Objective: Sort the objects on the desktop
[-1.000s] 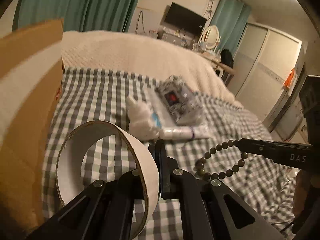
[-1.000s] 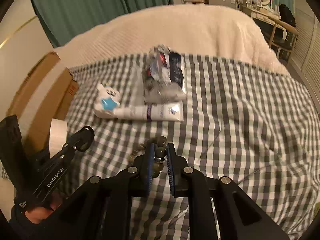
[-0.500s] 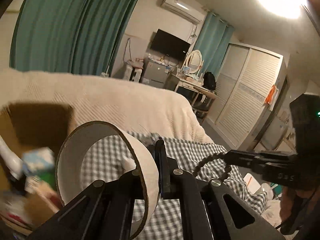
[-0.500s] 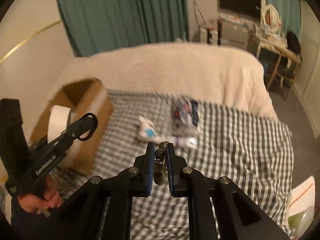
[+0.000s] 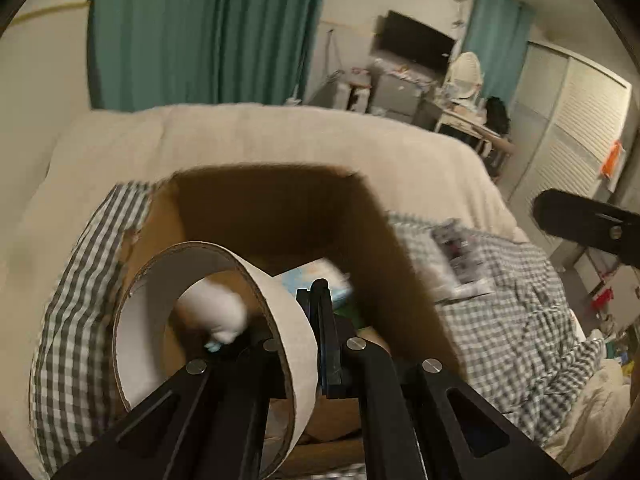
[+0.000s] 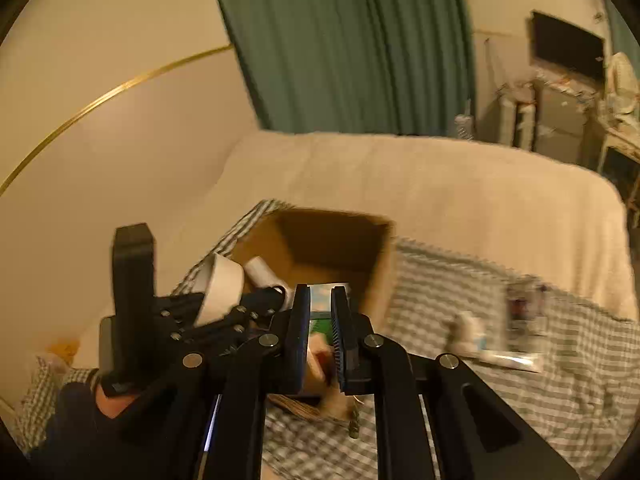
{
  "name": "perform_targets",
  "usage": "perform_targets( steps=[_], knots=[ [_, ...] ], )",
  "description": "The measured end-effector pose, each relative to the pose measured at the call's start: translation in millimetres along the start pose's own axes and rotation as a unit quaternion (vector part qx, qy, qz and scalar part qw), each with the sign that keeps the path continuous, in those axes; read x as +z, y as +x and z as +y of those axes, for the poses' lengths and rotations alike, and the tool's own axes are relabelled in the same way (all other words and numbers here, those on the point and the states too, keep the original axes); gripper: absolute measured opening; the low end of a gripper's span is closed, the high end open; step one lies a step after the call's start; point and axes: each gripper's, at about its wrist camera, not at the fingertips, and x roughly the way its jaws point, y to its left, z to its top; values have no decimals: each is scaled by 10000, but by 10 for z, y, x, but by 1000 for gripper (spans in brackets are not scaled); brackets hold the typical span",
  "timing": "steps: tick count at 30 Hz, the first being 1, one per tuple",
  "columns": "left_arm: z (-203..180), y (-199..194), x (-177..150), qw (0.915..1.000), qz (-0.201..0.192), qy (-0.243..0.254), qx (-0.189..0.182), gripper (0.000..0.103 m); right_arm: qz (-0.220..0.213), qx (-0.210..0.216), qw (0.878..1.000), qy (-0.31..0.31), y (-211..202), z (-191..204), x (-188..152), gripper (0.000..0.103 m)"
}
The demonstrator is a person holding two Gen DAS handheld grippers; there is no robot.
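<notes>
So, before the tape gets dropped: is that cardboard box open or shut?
Open. The cardboard box shows its brown inner walls, with items lying inside below the tape roll.

A home bedroom: bed [image 6: 420,184], curtains [image 6: 352,40], wall television [image 5: 412,42].

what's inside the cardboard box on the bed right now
Inside the cardboard box: a white roll, a light blue packet and something green beneath it. The tape roll and both grippers cover the rest.

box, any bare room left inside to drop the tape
Far half of the box by its back wall looks bare. Near end is crowded: white roll, blue-green packets. Tape is clamped in the left gripper.
</notes>
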Motion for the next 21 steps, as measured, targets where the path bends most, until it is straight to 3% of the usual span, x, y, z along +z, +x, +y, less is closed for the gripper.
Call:
perform_targets(
  steps=[4,5,6,7,8,9,12,16,19,21],
  knots=[
    [151,138,-188,9989,385,254,108,8,255,64,9996,77,532,139,8,10],
    [138,216,-228,9974,525,434,219,20,289,115,9993,192,618,114,-24,10],
    [112,288,-286,9952,674,633,324,44,322,131,9989,315,681,47,-70,10],
    [85,343,-342,9933,778,760,393,58,380,101,9984,403,730,-8,-120,10],
    [67,372,-377,9916,834,856,492,84,458,54,9978,466,771,-73,-180,10],
    [60,378,-404,9907,823,886,627,89,543,0,9973,499,800,-146,-244,10],
    [81,343,-378,9890,956,772,822,93,718,-237,9958,519,802,-357,-386,10],
    [-48,259,-340,9693,1287,1245,1683,96,900,-470,9931,579,561,-599,-566,10],
    [-134,126,-283,9618,1433,1470,1811,102,925,-623,9920,592,257,-723,-667,12],
    [-203,19,-214,9618,1437,1487,1792,102,939,-752,9911,576,48,-812,-740,22]
  ],
)
